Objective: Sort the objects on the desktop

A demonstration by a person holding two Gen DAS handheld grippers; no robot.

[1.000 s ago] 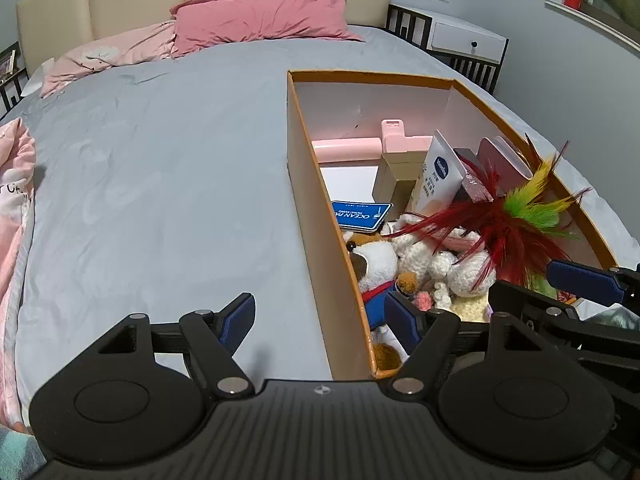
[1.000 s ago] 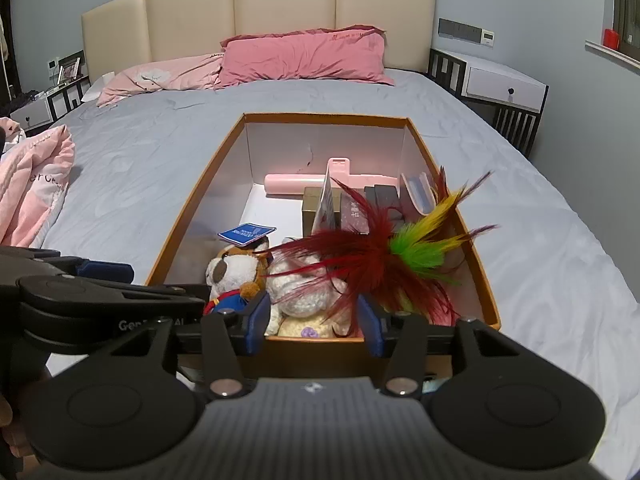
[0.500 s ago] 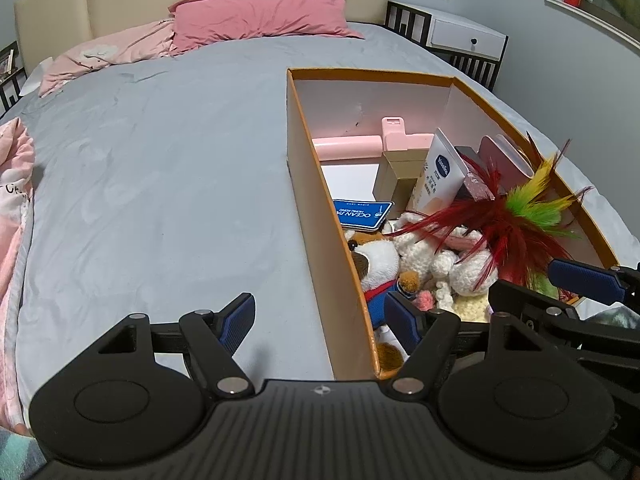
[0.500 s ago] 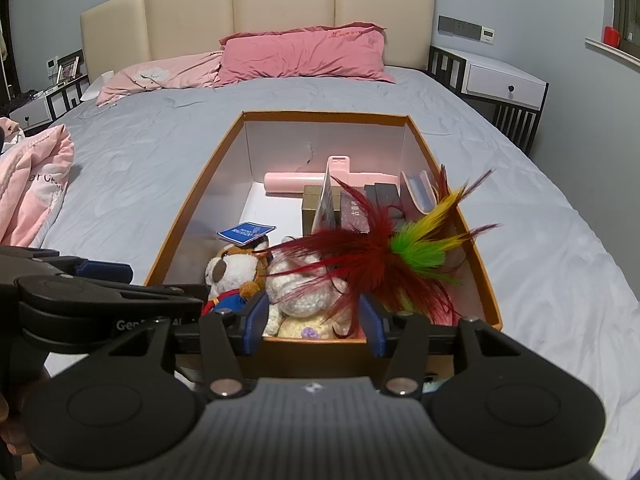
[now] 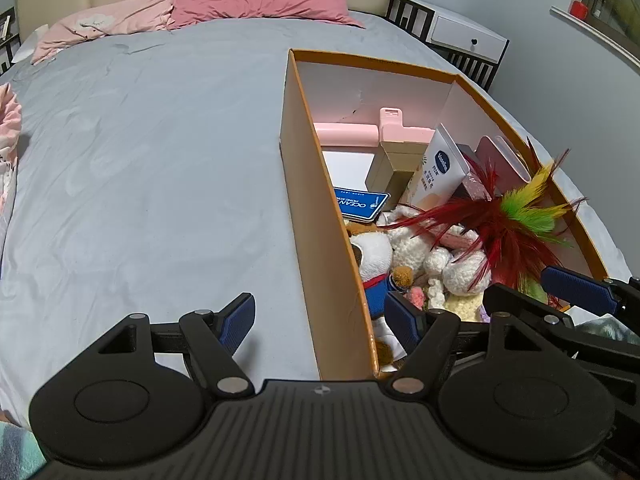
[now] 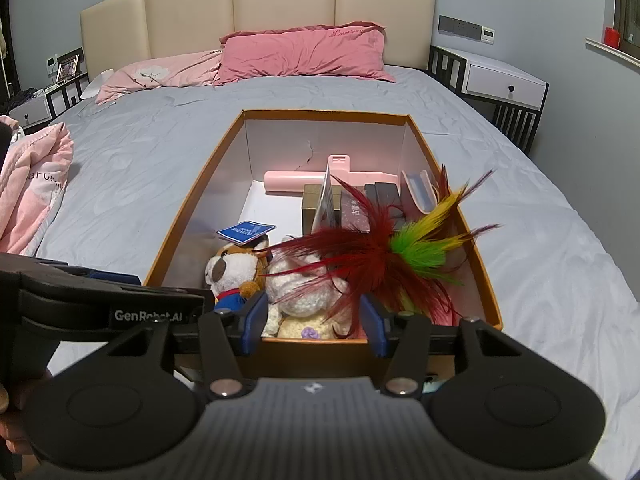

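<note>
An orange cardboard box point(image 6: 192, 200) point(image 5: 308, 184) sits on the grey bed. It holds a red, green and yellow feather toy point(image 6: 384, 252) point(image 5: 500, 220), a plush dog point(image 6: 236, 272) point(image 5: 372, 264), white knitted toys point(image 6: 304, 288), a blue card point(image 6: 246, 231) point(image 5: 360, 204), a pink item point(image 6: 296, 180), a brown carton point(image 5: 390, 168) and a white lotion box point(image 5: 438, 170). My left gripper point(image 5: 326, 320) is open and straddles the box's near left corner. My right gripper point(image 6: 314, 318) is open and empty at the box's near edge.
Pink pillows point(image 6: 304, 54) lie at the beige headboard. A pink blanket point(image 6: 28, 196) is bunched at the left edge of the bed. White nightstands stand on the right point(image 6: 504, 82) and on the left point(image 6: 30, 110). Grey sheet point(image 5: 152, 168) stretches left of the box.
</note>
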